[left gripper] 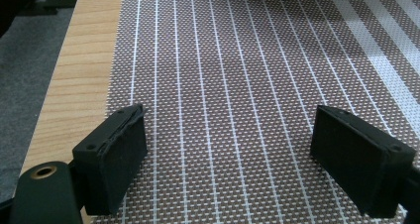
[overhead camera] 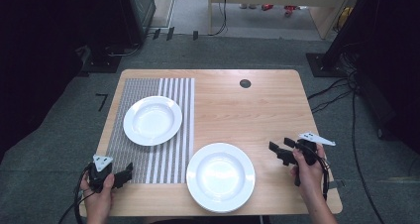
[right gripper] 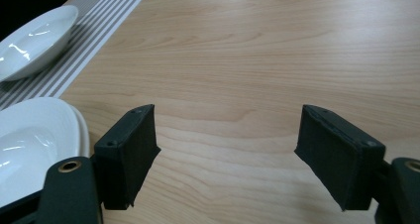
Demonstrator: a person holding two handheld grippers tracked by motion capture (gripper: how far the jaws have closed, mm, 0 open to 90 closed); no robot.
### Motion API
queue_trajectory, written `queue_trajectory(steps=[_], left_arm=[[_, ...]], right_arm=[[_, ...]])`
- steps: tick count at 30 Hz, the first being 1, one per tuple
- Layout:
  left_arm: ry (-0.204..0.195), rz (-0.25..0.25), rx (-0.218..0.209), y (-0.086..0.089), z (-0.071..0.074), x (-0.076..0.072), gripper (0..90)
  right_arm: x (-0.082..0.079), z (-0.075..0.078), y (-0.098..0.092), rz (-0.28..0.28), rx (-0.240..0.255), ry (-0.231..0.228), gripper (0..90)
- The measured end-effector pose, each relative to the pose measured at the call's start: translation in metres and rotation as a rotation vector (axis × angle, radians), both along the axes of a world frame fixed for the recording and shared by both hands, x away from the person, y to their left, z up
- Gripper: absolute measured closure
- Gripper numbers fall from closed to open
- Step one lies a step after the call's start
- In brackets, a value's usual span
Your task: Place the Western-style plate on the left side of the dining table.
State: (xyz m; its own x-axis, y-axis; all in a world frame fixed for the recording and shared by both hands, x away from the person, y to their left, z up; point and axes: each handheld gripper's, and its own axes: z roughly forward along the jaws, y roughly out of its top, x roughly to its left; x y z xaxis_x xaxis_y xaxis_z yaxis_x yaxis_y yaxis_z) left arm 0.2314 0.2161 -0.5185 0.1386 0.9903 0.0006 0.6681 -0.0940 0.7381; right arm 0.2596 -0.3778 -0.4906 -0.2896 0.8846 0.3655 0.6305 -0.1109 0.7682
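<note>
My right claw [overhead camera: 278,152], jaws apart and empty, hung just right of the near white plate [overhead camera: 221,177], nearer it than my open left claw [overhead camera: 125,175].

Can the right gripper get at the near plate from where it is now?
Probably yes. The right gripper is open beside the near plate, with bare table between them and nothing in the way.

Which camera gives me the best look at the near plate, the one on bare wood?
The high view: the near plate shows whole, its left rim at the striped mat's edge, the right gripper open beside it. The right gripper view catches only part of it at lower left.
</note>
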Motion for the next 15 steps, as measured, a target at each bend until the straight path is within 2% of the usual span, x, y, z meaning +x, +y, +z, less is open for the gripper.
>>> queue_trajectory(steps=[15], left_arm=[[0.000, 0.000, 0.000, 0.000, 0.000, 0.000, 14.1]], right_arm=[[-0.027, -0.014, -0.048, -0.101, -0.031, 0.026, 23.2]])
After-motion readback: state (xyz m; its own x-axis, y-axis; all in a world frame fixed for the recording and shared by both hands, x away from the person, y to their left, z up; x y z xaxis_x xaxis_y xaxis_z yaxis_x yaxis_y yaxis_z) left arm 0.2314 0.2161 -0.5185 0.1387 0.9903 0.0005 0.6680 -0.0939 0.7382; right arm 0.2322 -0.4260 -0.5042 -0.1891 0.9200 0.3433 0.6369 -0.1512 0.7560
